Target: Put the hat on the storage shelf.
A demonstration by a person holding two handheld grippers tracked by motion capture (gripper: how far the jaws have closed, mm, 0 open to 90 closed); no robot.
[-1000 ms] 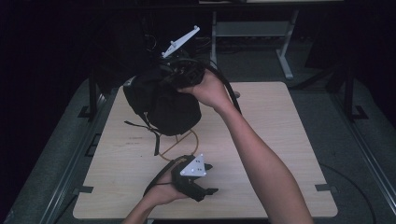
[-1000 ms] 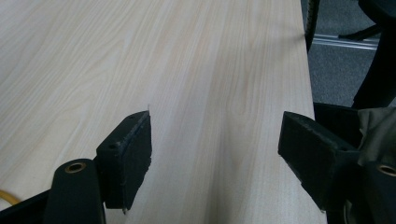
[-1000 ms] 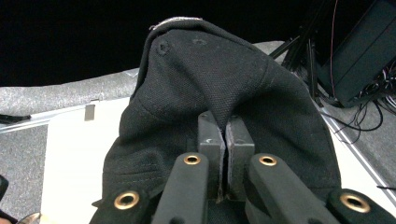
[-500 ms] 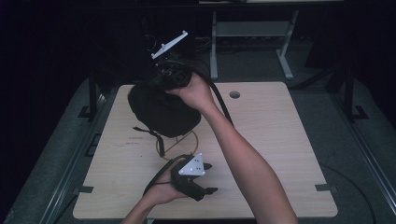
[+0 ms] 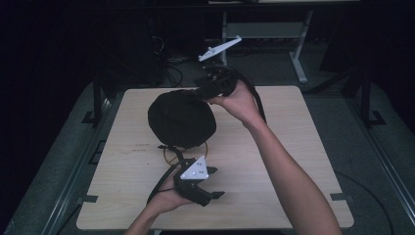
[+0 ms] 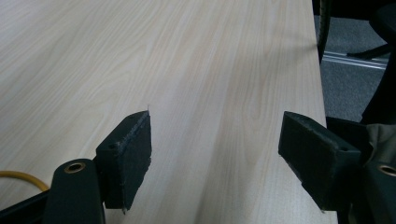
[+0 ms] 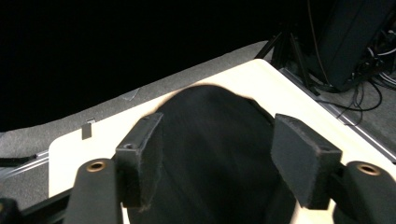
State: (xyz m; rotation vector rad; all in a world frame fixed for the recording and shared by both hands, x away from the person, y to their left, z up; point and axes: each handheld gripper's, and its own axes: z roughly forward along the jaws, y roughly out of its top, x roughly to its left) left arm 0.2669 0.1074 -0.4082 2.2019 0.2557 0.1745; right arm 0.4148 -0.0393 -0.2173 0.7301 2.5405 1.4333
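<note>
Black bag (image 5: 182, 117) sits slumped on the far-left part of the wooden table (image 5: 293, 161), a yellow cord (image 5: 169, 154) just beside its near edge. Left gripper (image 5: 211, 182) rests low near the front edge, its 2 jaws wide and empty. Right gripper (image 5: 198, 93) hangs at the bag's far-right side; its jaws have just been opening, with the bag seen between them, unpinched.

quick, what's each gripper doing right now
Left gripper: open, holding nothing, over bare table.
Right gripper: open, jaws have just been opening, black bag between them but not pressed.
</note>
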